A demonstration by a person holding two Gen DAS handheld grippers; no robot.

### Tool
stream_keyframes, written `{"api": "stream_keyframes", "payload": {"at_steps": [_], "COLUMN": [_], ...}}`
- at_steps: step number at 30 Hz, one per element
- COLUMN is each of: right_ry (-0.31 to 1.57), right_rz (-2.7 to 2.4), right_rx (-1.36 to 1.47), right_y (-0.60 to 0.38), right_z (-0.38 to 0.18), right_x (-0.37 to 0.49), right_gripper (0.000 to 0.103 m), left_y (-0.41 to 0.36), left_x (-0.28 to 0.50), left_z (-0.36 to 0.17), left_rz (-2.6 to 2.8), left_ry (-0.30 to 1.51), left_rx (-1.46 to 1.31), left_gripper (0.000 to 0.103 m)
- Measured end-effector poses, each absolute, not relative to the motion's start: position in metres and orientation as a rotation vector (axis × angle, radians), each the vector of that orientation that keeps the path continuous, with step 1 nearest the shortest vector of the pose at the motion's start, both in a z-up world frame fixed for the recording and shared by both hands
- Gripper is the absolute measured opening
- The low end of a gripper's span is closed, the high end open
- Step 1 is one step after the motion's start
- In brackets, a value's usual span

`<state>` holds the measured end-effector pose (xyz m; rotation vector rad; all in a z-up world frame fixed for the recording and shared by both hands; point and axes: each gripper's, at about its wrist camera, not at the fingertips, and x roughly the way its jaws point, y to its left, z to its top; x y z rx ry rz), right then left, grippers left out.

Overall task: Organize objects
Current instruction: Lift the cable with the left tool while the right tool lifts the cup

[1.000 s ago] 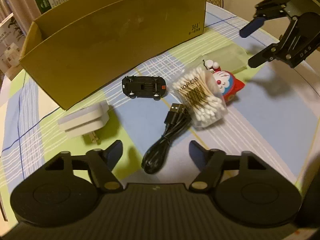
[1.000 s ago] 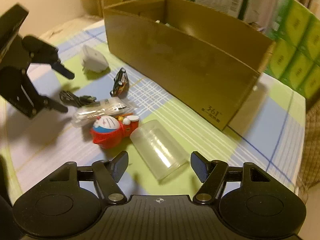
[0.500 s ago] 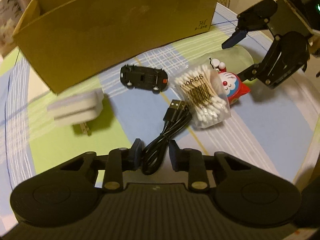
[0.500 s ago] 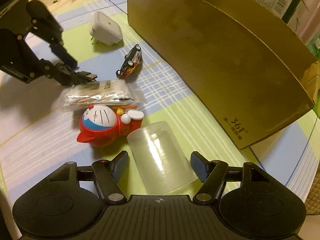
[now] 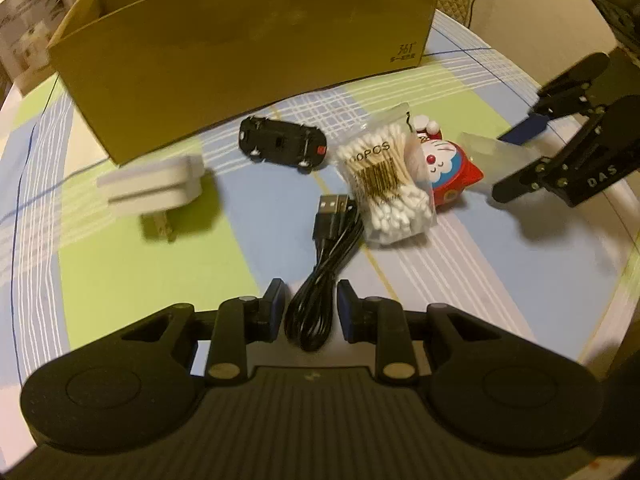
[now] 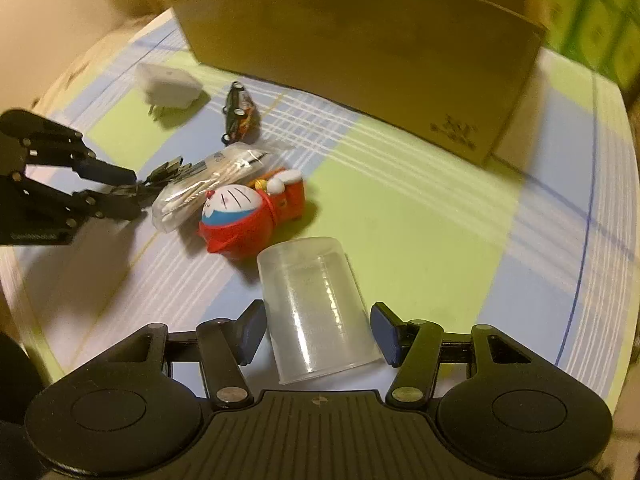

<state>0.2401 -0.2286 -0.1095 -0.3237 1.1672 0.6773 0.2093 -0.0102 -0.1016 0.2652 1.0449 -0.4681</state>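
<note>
In the left wrist view, a white charger [image 5: 154, 189] lies at the left of the frame on the checked cloth [image 5: 132, 280], below the cardboard box [image 5: 240, 52] that fills the top. Right of it a black toy car [image 5: 282, 147] lies near the box wall. At centre, the black cable [image 5: 320, 280] runs down from its plugs into the left gripper [image 5: 311, 312], whose pads sit close on either side of the looped end with thin gaps showing, narrowed but not clamped. A bag of cotton swabs [image 5: 386, 190] touches the cable's upper right, and a red Doraemon toy [image 5: 448, 174] lies against the bag.

In the right wrist view, the clear cup [image 6: 316, 312] lies on its side at lower centre, its wide mouth between the spread fingers of the right gripper [image 6: 318, 334]; neither pad touches it.
</note>
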Motion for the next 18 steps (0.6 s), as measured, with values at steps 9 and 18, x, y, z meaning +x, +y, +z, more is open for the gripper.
{"api": "stream_keyframes", "payload": {"at_steps": [9, 18], "right_ry": [1.151, 1.128], "right_rz": [0.600, 0.554], "right_rx": [-0.181, -0.081], "right_y": [-0.245, -0.254], "right_z": [-0.106, -0.100], "right_x": [0.231, 0.213], "right_gripper": [0.054, 0.052], "left_y": [-0.018, 0.010], "left_x": [0.215, 0.201], "left_z": [-0.102, -0.094], "left_rz": [-0.482, -0.386], "left_ry": [1.057, 1.095], "left_rx": [0.280, 0.095], "left_gripper": [0.015, 0.012]}}
